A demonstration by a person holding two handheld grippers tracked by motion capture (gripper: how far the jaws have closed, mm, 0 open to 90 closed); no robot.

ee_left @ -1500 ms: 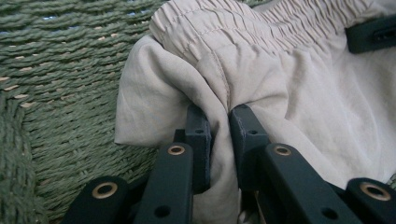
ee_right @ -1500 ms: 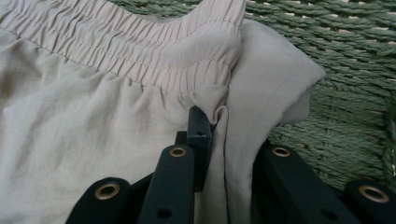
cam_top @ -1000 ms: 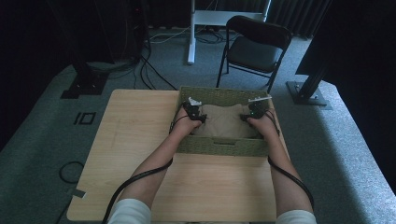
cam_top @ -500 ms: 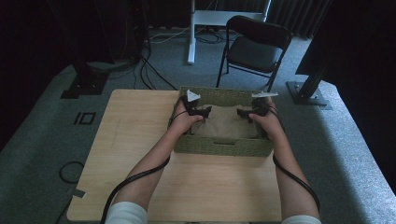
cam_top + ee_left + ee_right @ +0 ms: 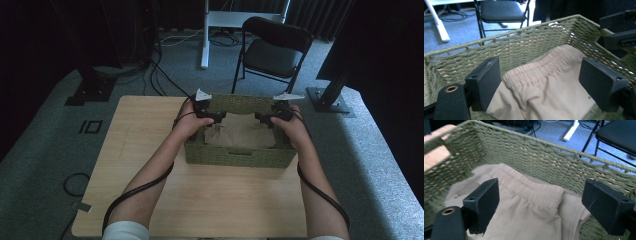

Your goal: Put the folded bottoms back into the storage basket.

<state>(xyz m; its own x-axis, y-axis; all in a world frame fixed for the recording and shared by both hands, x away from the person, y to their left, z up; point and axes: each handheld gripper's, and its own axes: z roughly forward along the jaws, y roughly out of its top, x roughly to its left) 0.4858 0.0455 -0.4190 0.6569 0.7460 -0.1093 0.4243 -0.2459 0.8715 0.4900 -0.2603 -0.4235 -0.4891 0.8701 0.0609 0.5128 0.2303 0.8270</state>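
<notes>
Green woven basket (image 5: 235, 156) on table (image 5: 150, 150) holds folded beige cloth (image 5: 242, 134). Left gripper (image 5: 541, 82) and right gripper (image 5: 544, 205) both spread wide over cloth, gripping nothing. Versus half a second ago: barely any shift, both hands still inside basket.

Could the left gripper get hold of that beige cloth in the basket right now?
Probably yes: the left gripper hangs open just over the beige cloth inside the basket, with nothing between them.

Both forearms reached forward; the left gripper (image 5: 216, 118) and right gripper (image 5: 264, 119) faced each other, jaws spread wide.
</notes>
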